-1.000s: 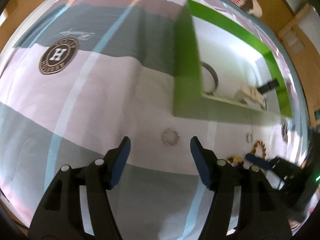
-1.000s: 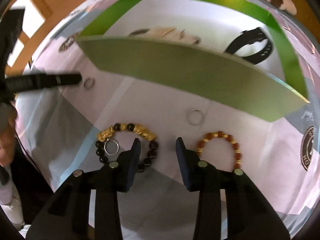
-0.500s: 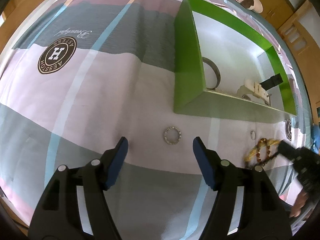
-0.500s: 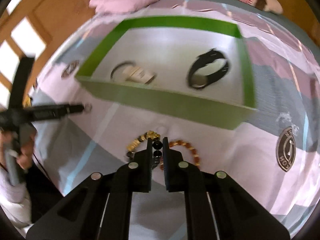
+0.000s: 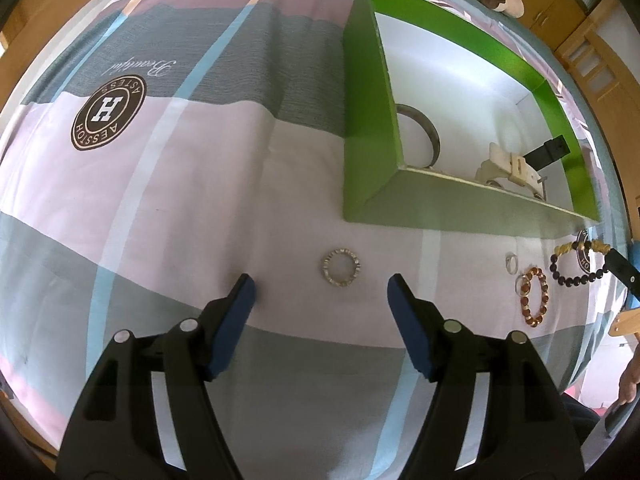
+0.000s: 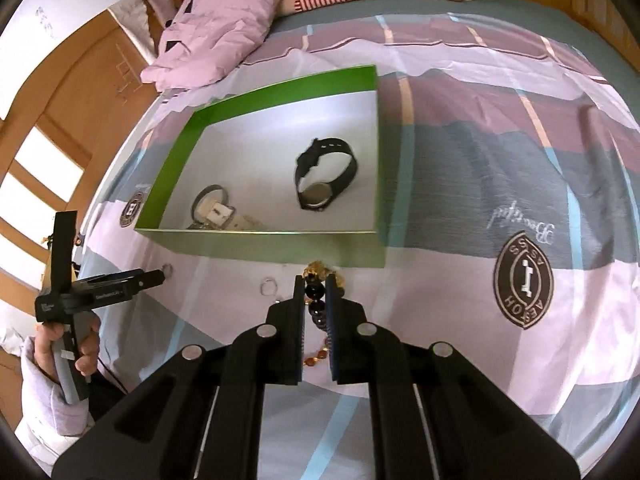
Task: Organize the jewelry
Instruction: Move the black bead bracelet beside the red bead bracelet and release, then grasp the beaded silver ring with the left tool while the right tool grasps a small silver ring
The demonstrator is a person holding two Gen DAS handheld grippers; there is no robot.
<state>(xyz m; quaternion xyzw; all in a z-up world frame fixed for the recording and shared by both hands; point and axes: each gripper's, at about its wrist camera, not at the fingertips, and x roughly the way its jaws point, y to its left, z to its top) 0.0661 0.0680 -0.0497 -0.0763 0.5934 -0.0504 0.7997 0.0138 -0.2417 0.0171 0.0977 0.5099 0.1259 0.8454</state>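
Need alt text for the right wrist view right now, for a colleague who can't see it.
The right tongs are shut on a black-and-gold bead bracelet, just in front of a green box holding a black watch.

Watch (image 6: 325, 178) and bangle (image 5: 422, 136) lie in the box (image 5: 370, 120) — rings (image 5: 341, 268) and bracelets (image 5: 534, 294) before it.

The left wrist view looks down at the bedsheet (image 5: 200, 184) from close above, with the green box (image 5: 372, 128) ahead on its right. The right wrist view looks from higher, facing the green box (image 6: 280, 246) front wall; both share it.
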